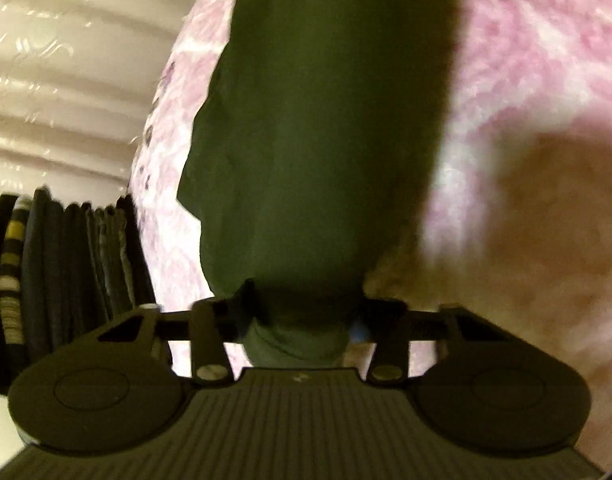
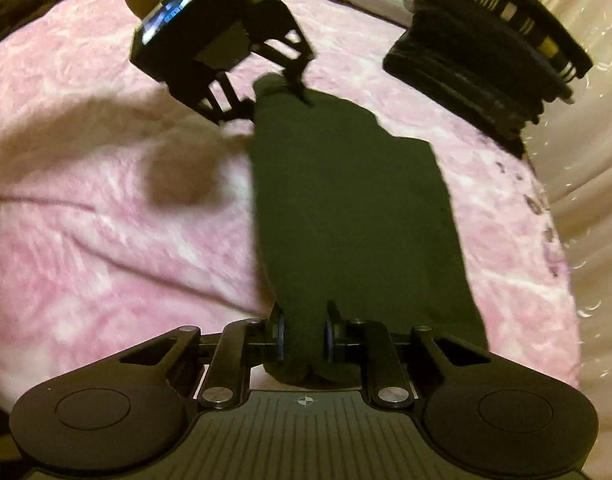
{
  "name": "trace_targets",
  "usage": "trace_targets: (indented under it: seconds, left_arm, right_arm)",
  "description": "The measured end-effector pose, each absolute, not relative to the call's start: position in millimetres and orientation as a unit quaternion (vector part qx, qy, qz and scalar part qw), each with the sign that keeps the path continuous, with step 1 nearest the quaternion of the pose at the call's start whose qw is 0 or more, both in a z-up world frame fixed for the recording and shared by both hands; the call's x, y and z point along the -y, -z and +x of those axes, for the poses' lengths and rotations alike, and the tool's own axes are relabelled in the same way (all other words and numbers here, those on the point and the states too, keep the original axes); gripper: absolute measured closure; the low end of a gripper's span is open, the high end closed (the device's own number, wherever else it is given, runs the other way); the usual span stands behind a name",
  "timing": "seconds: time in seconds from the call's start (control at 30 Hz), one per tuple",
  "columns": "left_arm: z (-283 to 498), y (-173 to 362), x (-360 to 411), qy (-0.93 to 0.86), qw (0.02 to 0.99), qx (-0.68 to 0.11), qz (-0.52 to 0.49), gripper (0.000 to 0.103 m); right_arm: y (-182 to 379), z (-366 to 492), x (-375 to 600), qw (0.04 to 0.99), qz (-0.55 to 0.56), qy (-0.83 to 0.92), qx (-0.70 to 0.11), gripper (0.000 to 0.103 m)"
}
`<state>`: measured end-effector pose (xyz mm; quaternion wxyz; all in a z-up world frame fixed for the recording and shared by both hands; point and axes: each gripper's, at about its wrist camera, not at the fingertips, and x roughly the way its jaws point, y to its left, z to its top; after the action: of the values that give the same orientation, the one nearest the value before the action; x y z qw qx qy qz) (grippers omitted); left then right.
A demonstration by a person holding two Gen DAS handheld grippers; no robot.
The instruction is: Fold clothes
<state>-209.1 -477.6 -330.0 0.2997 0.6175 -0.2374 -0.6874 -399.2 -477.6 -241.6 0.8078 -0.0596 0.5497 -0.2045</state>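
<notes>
Both tools grip one dark green garment (image 2: 346, 208), stretched long across the pink blanket (image 2: 105, 248): the right gripper (image 2: 304, 340) pinches its near end, and the left gripper (image 1: 301, 312) is clamped on the far end. Beside the blanket's far right edge stands a stack of folded clothes (image 2: 490, 52).

Both cameras hover close over the pink bedspread (image 2: 85, 240), facing each other along the same dark green garment (image 1: 322, 140); the right view catches the left gripper (image 2: 273, 92).
</notes>
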Motion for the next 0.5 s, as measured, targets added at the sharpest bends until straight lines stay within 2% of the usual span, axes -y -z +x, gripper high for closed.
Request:
trace_targets:
  seconds: [0.03,0.07,0.1,0.13,0.17,0.37,0.47,0.5]
  left_arm:
    - [-211,328,477,0.692,0.294,0.228,0.619,0.076]
    - [-213,324,477,0.694,0.295,0.217,0.620,0.079]
    - [-214,319,478,0.698,0.300,0.201,0.619,0.080]
    - [-215,314,480,0.701,0.305,0.184,0.618,0.081]
    - [-215,309,483,0.704,0.312,0.168,0.615,0.082]
    - [-215,281,495,0.722,0.342,0.092,0.594,0.082]
    - [-213,275,495,0.723,0.346,0.083,0.592,0.082]
    - [-214,273,493,0.723,0.345,0.084,0.593,0.082]
  right_arm:
    - [244,-401,475,0.806,-0.073,0.203,-0.552,0.084]
    - [248,-403,472,0.802,-0.085,0.203,-0.556,0.068]
    - [252,-402,468,0.798,-0.096,0.207,-0.557,0.035]
    - [255,-402,463,0.800,-0.104,0.209,-0.553,0.026]
    - [257,-403,459,0.804,-0.111,0.208,-0.546,0.024]
    - [297,-390,443,0.794,-0.155,0.188,-0.556,0.025]
    - [300,-400,458,0.783,-0.137,0.199,-0.574,0.079]
    - [293,-405,466,0.785,-0.118,0.200,-0.574,0.083]
